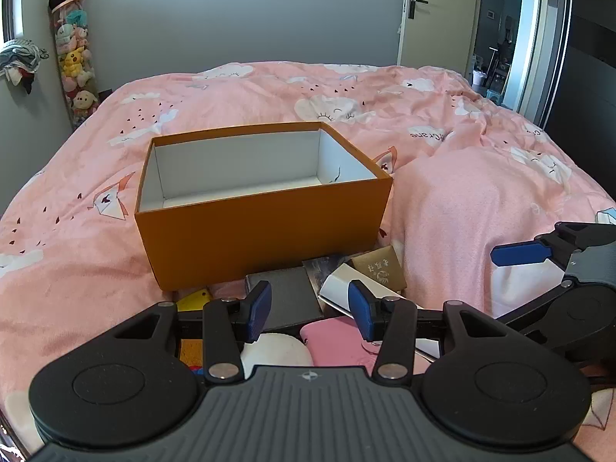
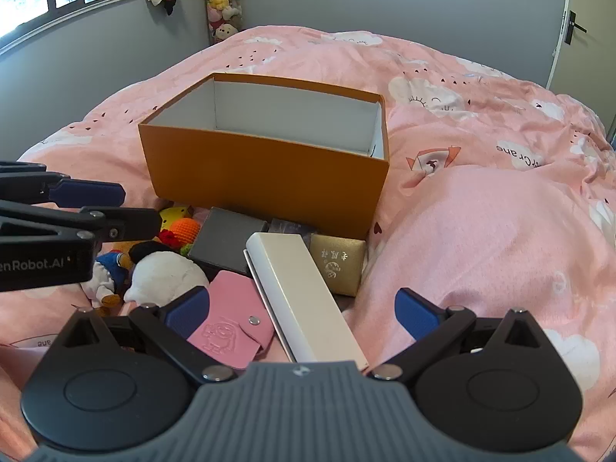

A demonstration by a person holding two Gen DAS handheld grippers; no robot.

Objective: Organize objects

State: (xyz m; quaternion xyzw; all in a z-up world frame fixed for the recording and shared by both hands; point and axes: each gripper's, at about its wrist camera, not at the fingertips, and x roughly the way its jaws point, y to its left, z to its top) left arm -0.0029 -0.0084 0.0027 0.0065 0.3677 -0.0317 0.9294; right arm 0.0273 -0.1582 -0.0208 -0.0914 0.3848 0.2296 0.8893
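Pink wallet [image 2: 227, 331] beside white case [image 2: 304, 300]

1. An orange box [image 2: 265, 171] with a white inside stands open and upright on the pink bed [image 2: 481, 231].
2. A dark grey flat case [image 2: 227, 240] lies just in front of it.
3. A long white box [image 2: 304, 296] lies slantwise, touching a gold box [image 2: 338, 265].
4. A pink snap wallet [image 2: 231, 327] lies beside the white box.
5. Plush and crocheted toys [image 2: 161, 265] are heaped to the left.
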